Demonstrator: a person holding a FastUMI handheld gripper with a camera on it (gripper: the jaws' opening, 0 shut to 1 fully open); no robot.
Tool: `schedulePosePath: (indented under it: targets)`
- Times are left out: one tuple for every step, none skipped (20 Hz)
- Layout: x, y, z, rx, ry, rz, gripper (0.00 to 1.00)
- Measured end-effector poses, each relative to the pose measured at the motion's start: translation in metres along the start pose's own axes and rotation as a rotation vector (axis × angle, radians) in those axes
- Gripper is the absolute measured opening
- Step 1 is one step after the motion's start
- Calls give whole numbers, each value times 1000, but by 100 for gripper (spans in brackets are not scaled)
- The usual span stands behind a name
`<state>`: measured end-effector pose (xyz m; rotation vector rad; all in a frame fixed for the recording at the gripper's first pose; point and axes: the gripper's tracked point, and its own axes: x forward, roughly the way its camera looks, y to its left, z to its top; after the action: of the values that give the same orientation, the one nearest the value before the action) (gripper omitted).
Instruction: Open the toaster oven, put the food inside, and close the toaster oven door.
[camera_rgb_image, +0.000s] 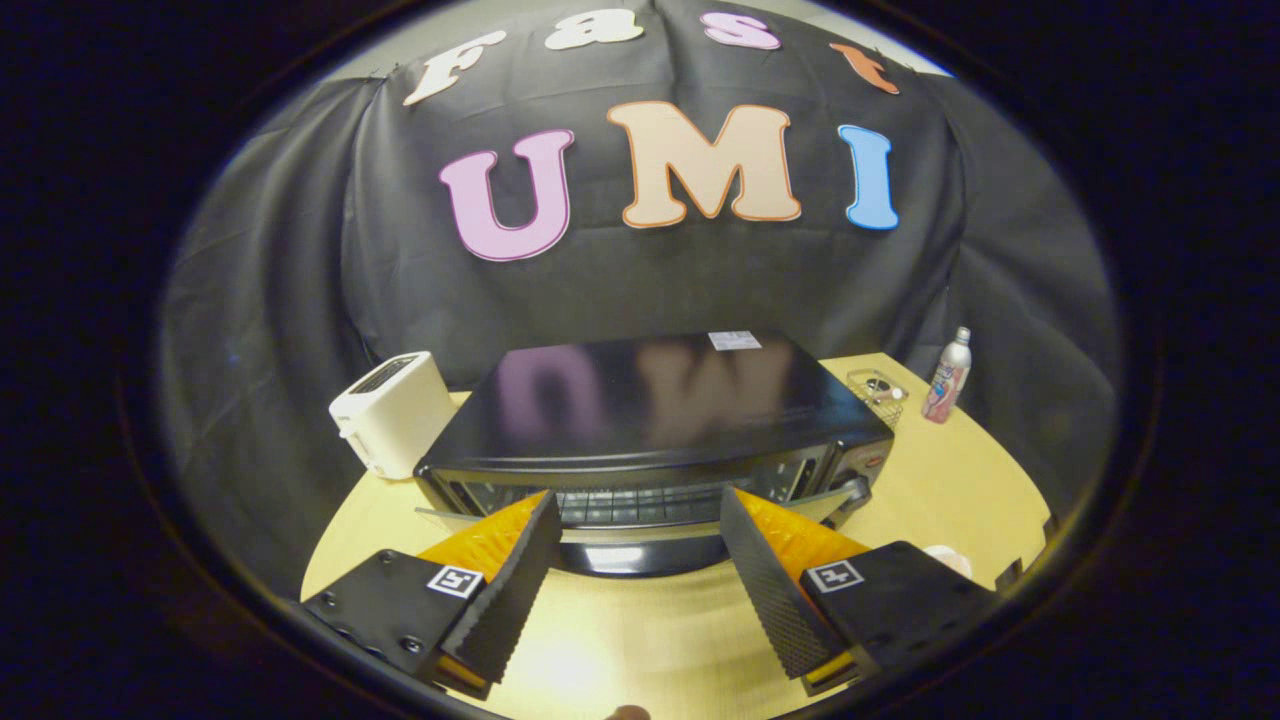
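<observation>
the tongs (640, 560) stand wide apart with nothing between them, hovering over bare table (620, 640) just short of the toaster oven (650, 420). the oven sits straight ahead, its door handle (640, 553) lying between the two fingertips and low at the front edge.

the risk from here is a poor bite on that handle: it is dark, glossy and curved, and if the tongs close too high they would meet the glass door (640, 500) instead, or slide off as the door swings. a hard pull could also drag the whole oven forward across the smooth table, since nothing braces it.

whether the door is fully closed or slightly ajar is hard to tell; a pale strip shows along its left edge. the food cannot be picked out with certainty: a pale object (945, 557) sits half hidden behind the right finger. further back, a white toaster (392, 412) stands left of the oven, a small wire basket (876, 392) and a bottle (947, 377) right.
</observation>
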<state>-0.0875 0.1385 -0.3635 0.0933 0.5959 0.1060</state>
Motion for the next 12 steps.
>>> schedulePosePath:
  targets:
    - [-6, -1, -5, 5, 9, 1, 100]
    - [-11, -2, -13, 8, 20, 2, 100]
    - [-17, -3, -20, 10, 31, 2, 100]
    - [-19, -3, -28, -9, 52, -1, 100]
    - [-22, -3, -37, -46, 62, 1, 100]
    - [-32, -5, -48, -73, 72, -2, 100]
    - [-38, -6, -58, -78, 83, -3, 100]
    - [-43, -8, -64, -67, 94, -5, 100]
    - [-45, -10, -71, -52, 105, -4, 100]
    - [-47, -10, -79, -48, 112, -4, 100]
    - [-50, -10, -84, -52, 120, -4, 100]
    - [-52, -10, -91, -63, 127, -4, 100]
